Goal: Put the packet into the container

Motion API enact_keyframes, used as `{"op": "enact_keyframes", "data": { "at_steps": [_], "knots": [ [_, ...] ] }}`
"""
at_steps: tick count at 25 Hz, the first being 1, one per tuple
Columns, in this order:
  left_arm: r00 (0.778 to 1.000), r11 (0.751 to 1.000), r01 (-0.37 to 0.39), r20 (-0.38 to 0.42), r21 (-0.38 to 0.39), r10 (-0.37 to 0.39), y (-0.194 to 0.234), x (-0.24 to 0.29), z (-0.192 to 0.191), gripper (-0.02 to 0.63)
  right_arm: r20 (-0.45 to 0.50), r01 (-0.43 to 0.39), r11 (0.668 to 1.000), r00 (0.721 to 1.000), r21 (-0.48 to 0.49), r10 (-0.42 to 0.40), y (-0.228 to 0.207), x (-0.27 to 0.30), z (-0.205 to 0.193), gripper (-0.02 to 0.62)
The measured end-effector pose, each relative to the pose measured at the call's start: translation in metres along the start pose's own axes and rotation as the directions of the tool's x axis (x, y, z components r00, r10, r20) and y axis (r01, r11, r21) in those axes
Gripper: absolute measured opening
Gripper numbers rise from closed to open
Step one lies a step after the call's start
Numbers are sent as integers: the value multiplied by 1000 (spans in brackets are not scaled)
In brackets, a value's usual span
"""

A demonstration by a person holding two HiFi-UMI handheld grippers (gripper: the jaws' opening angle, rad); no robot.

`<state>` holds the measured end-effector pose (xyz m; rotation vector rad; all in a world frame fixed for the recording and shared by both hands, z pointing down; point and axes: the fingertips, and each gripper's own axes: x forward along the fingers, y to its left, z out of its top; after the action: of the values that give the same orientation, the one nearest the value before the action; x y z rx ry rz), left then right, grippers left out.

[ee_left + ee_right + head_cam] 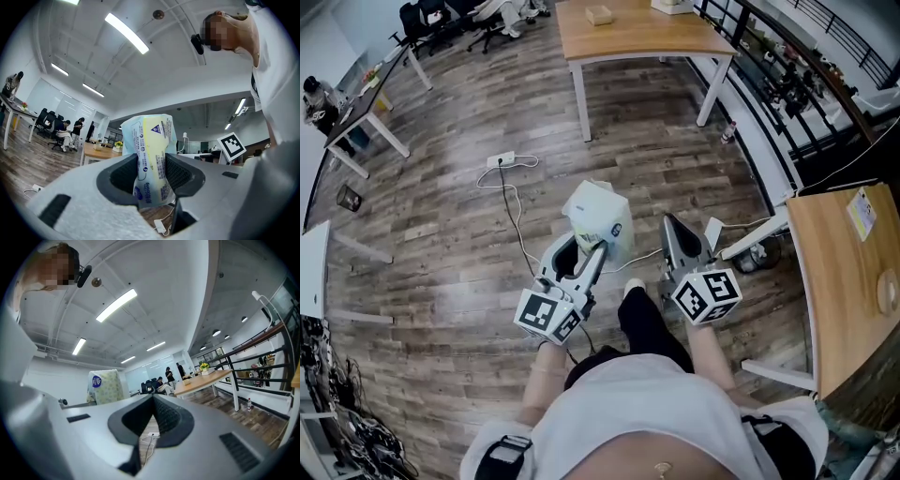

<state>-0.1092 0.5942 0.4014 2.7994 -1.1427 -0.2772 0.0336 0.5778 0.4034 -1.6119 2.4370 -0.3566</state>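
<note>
Brown wood floor (441,216) lies far below me. On it are a white power strip (500,160) and its thin cable (514,211). Further off stands a wooden surface (637,33) on white legs. I hold my left gripper (596,242) out in front of me, up in the air. Its fingers are squeezed onto the packet (598,216), one on each side. The packet is soft, white and pale yellow with blue print. Most of it sticks out past the fingers. My right gripper (674,223) is just beside the packet, on the right, and does not touch it. Its fingers are pressed together at the tips, with nothing between them.
</note>
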Motion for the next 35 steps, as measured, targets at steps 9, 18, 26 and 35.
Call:
{"op": "enact_keyframes", "data": {
  "at_steps": [9,18,26,35],
  "knots": [
    [999,998,-24,30,-56,26,42,99,7,175,-35,-27,1000,999,-2,27,-73,76,21,11],
    [998,997,-56,31,-49,57,72,167,-3,175,-44,-87,996,995,29,88,-127,138,30,11],
    [997,996,-75,18,-57,76,91,203,-12,176,-61,-113,993,991,45,116,-151,170,30,11],
    [998,997,-62,15,-44,63,102,223,-7,175,-71,-98,994,992,53,102,-161,176,30,11]
  ]
}}
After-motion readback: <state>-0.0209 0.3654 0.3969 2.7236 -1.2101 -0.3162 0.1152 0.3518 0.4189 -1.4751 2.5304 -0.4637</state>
